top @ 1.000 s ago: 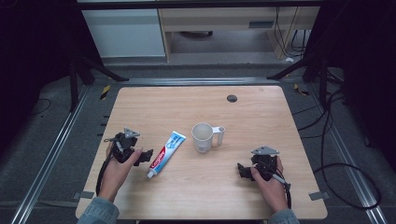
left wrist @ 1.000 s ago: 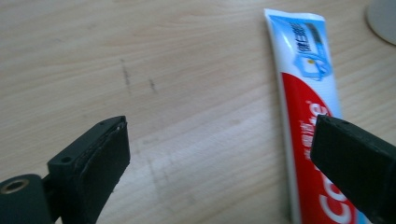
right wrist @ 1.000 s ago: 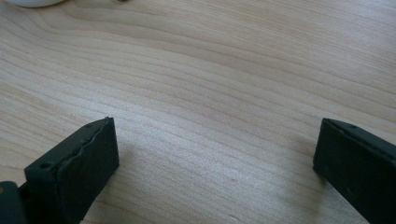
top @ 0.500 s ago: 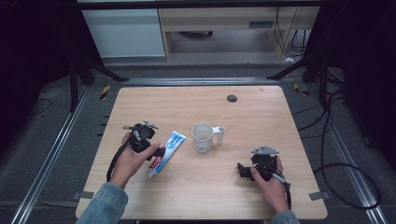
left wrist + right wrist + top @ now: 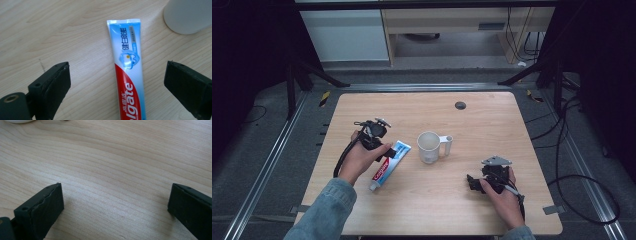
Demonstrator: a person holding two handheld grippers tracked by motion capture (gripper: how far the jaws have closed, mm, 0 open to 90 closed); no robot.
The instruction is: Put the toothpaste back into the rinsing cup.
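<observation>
The red, white and blue plastic toothpaste tube (image 5: 130,75) lies flat on the pale wooden surface (image 5: 492,120), its crimped blue end toward the plain white mug (image 5: 430,146) with a side handle, which sits just beside it, and its capped end toward the person's side. The left hand-held gripper (image 5: 117,82) hovers right over it with jaws spread wide, one on each side of the tube and neither touching. In the high view that left hand-held gripper (image 5: 379,145) sits at the tube's upper end, the hand partly covering it. On the label, white letters on red read "olgate" (the first letter is cut off at the bottom edge of the left gripper view), and there are dark blue Chinese characters on the light blue band above a small tooth picture; the finer print next to them is too small to read. The mug is cropped there to a white curve in the top corner. Over on the other side, the right hand-held gripper (image 5: 116,205) rests low over bare wood, jaws wide apart, nothing between them, well apart from the mug.
</observation>
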